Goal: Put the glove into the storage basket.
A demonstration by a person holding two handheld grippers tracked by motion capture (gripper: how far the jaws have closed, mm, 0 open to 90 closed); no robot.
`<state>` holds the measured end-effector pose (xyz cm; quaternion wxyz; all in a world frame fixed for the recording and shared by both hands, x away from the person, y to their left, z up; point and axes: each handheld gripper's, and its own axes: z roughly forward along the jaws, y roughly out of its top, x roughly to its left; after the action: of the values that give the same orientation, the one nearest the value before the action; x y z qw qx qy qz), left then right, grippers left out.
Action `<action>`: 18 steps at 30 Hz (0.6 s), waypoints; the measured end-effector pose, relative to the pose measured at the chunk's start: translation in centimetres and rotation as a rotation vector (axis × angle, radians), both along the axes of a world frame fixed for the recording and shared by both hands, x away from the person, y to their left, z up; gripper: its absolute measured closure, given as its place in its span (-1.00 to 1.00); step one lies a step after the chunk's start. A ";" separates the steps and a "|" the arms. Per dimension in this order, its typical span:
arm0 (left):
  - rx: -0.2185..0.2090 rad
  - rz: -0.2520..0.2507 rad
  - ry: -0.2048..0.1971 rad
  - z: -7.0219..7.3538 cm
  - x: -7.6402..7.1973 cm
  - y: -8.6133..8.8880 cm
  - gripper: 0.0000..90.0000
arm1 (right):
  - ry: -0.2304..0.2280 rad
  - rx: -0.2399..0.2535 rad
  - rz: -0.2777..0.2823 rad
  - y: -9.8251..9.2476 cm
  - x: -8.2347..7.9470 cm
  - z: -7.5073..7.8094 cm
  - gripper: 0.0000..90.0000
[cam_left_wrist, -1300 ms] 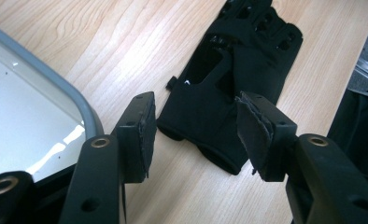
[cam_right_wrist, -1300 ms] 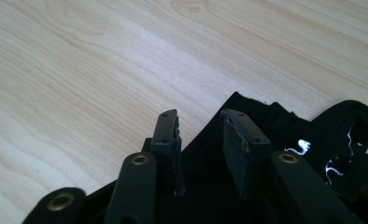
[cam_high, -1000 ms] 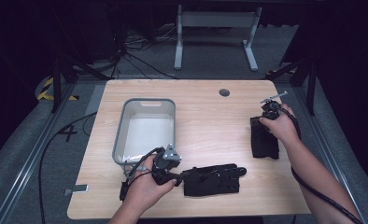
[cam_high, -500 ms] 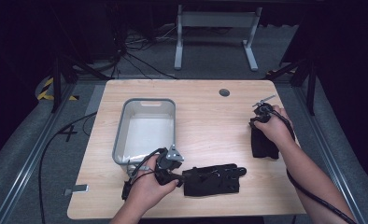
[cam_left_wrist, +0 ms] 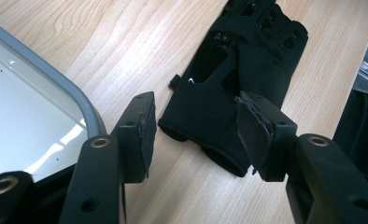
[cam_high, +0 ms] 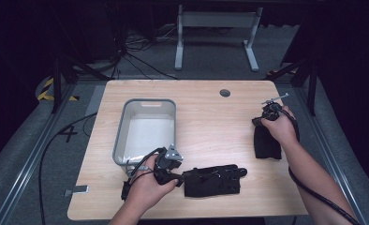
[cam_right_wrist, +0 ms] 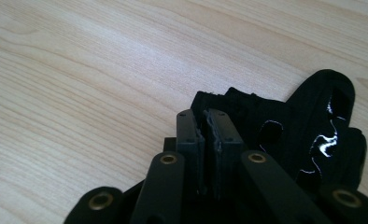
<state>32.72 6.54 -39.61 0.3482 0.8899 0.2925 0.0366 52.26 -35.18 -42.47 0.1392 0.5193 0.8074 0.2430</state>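
Right gripper view: right gripper (cam_right_wrist: 205,140) just pinched shut on a black glove (cam_right_wrist: 308,135) to lift it; left gripper (cam_left_wrist: 196,135) waits wide over the other glove (cam_left_wrist: 238,79).

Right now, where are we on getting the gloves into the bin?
Done: nothing, the grey bin holds no glove. In hand: the right gripper has just closed on the right glove; the left gripper stands open astride the near glove's cuff. Left, probably: grip that one, then lift both into the bin.
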 end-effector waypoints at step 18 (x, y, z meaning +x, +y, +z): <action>-0.009 -0.046 -0.010 0.4 0.6 -1.4 0.08 | -0.138 0.115 0.077 -1.0 -5.3 6.5 0.88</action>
<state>33.27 5.15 -39.21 0.3542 0.8947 0.2702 0.0319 46.94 -36.19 -35.96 0.1549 0.4769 0.8002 0.3291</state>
